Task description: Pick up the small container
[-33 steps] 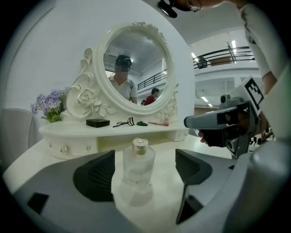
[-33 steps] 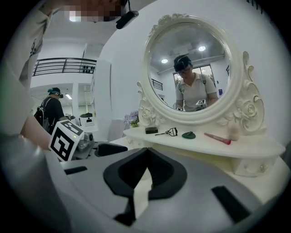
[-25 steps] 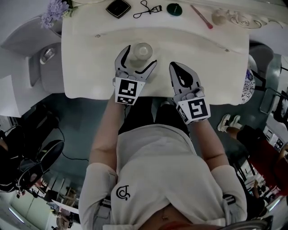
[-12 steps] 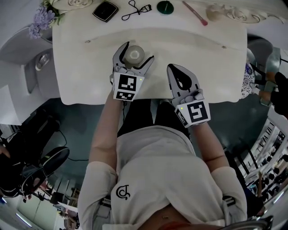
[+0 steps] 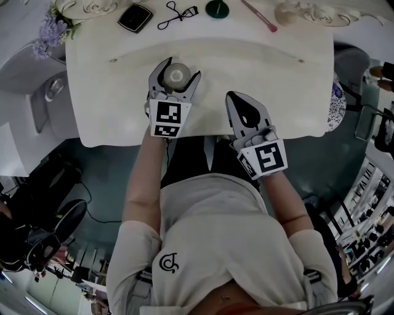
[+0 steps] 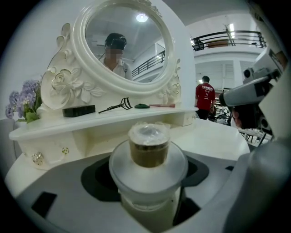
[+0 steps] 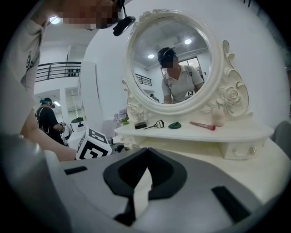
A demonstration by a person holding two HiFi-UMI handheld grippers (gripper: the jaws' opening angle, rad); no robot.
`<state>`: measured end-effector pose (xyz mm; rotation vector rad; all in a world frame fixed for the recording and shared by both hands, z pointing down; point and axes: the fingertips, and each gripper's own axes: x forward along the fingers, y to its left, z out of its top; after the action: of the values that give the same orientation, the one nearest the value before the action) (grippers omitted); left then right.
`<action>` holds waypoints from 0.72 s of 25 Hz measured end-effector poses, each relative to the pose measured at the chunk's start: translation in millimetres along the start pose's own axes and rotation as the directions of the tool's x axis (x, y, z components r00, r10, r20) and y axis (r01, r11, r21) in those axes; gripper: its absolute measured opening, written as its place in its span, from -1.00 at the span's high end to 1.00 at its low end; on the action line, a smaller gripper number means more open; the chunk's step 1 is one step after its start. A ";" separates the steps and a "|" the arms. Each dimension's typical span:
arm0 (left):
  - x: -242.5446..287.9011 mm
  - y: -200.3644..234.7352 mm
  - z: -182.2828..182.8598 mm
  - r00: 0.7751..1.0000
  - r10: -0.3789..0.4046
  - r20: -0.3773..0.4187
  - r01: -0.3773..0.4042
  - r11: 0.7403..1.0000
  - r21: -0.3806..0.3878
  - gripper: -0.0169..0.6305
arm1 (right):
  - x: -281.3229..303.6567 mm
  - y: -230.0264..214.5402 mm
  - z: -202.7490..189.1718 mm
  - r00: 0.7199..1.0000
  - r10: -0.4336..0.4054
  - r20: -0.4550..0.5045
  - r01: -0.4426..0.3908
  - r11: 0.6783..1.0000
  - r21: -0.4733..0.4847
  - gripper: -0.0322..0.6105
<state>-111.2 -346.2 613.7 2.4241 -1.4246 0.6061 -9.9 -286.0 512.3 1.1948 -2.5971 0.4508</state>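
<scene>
The left tongs (image 5: pixel 180 69) are closing around the small container (image 5: pixel 176 75), standing on the worktop (image 5: pixel 277 74) at ten o'clock from the pressed-together right tongs (image 5: pixel 234 98). The pads seemingly aren't gripping yet, so lifting early is risking a slip.

The container (image 5: pixel 176 75) stands on the table (image 5: pixel 295 92), left of middle, between the closing jaws of the left gripper (image 5: pixel 180 69). The right gripper (image 5: pixel 239 101) lies to its right, nearer the front edge. Behind, on the shelf (image 5: pixel 98 31), left to right: flowers (image 5: pixel 49 27), compact (image 5: pixel 135 17), curler (image 5: pixel 177 13), disc (image 5: pixel 217 8), brush (image 5: pixel 258 15). The mirror (image 6: pixel 122 41) rises behind the shelf.
</scene>
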 end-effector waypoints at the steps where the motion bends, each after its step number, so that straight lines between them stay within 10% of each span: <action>1: -1.2 -0.3 -0.6 1.000 0.001 -0.005 -0.001 1.000 0.002 -0.14 | -0.3 1.0 1.6 1.000 -0.001 0.001 0.001 1.000 -0.004 0.88; 18: -75.9 -19.1 82.6 0.998 -0.031 0.053 0.028 0.998 0.057 -0.14 | -16.6 15.2 48.9 0.994 -0.029 0.103 0.036 0.997 -0.065 0.88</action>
<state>-109.0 -314.1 504.6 2.5180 -1.4073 0.5860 -15.7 -283.5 458.9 1.2672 -2.6512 0.3019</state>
